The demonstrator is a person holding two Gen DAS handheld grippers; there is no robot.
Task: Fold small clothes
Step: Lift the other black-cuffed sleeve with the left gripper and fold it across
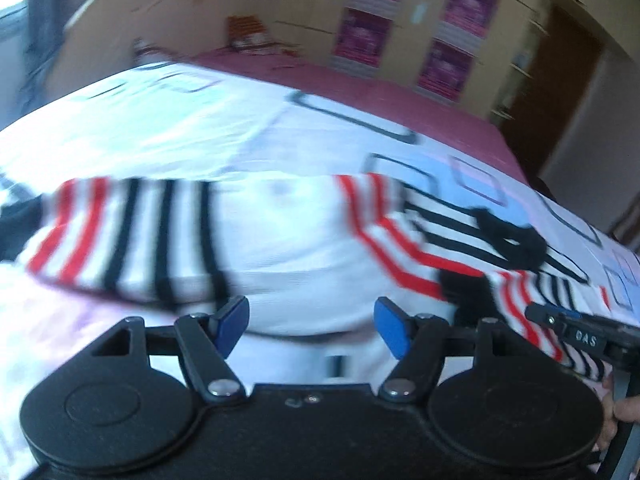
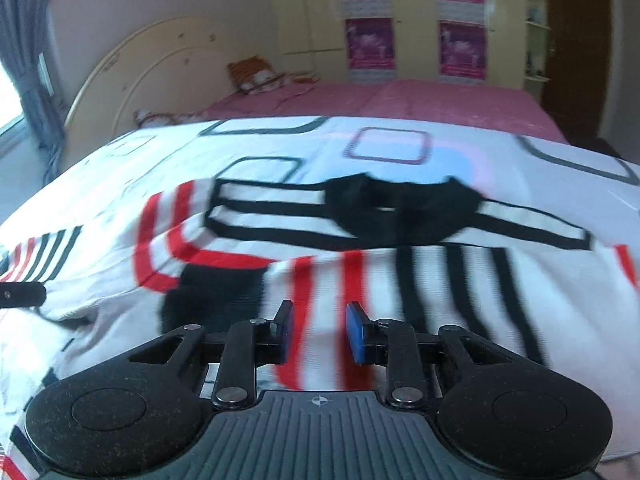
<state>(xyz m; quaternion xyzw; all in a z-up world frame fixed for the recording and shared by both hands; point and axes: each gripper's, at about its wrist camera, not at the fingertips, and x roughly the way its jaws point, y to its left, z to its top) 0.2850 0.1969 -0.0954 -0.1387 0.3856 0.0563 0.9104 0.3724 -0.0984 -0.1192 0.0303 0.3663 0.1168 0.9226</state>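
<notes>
A small white sweater (image 1: 288, 232) with red and black stripes lies spread on the bed, back side up. Its striped sleeves reach out left (image 1: 120, 232) and right. My left gripper (image 1: 312, 328) is open just above the sweater's white hem, empty. In the right wrist view the same sweater (image 2: 360, 240) shows its black collar (image 2: 400, 204) at the far side and a sleeve folded over the body. My right gripper (image 2: 318, 332) is open over the red-striped sleeve (image 2: 320, 280), with fabric between the fingers but not clamped. The right gripper also shows in the left wrist view (image 1: 580, 332).
The sweater rests on a white sheet with square outlines (image 2: 388, 144) laid over a pink bed (image 2: 440, 100). A curved headboard (image 2: 132, 76) and an orange pillow (image 2: 256, 76) are at the far end. A wardrobe with pink posters (image 2: 368, 40) stands behind.
</notes>
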